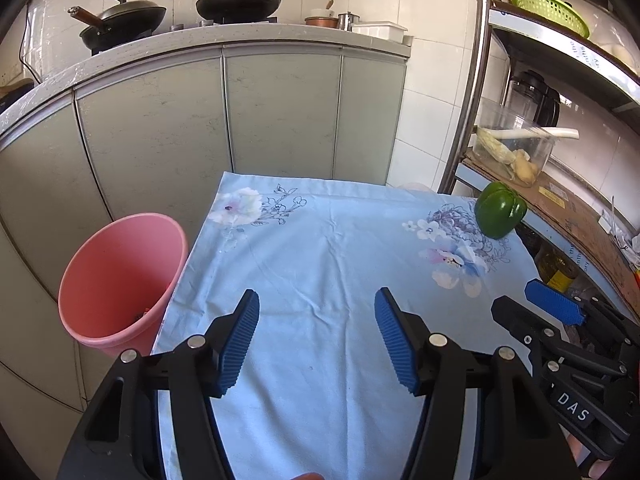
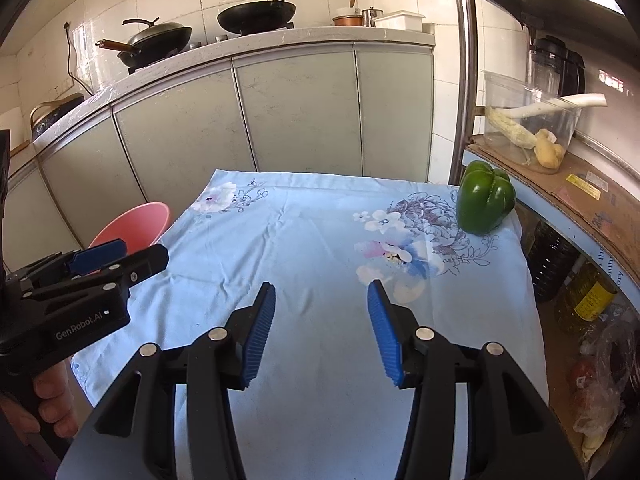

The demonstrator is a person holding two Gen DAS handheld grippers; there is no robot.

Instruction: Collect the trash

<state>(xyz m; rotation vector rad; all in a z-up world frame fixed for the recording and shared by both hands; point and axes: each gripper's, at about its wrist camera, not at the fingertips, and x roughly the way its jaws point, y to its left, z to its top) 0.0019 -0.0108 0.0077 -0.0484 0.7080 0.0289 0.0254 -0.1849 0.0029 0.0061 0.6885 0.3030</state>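
No loose trash shows on the blue floral cloth [image 1: 320, 264], so collecting looks nearly done, with only dim scraps low in the pink bin [image 1: 120, 276] at its left edge and a green pepper [image 2: 485, 198] left; both the left gripper [image 1: 316, 336] and right gripper [image 2: 321, 334] are spread and empty, their bodies reading "DAS" and "GenRobot.AI".

My left wrist camera sits low over the near edge of the blue floral tablecloth [image 1: 320, 264], facing the grey cabinets [image 1: 256, 112], with the pink bin [image 1: 116, 276] close at left. My right wrist camera looks the same way from further right. Both share the cloth, the green pepper [image 2: 485, 198] and the woks [image 2: 256, 16].
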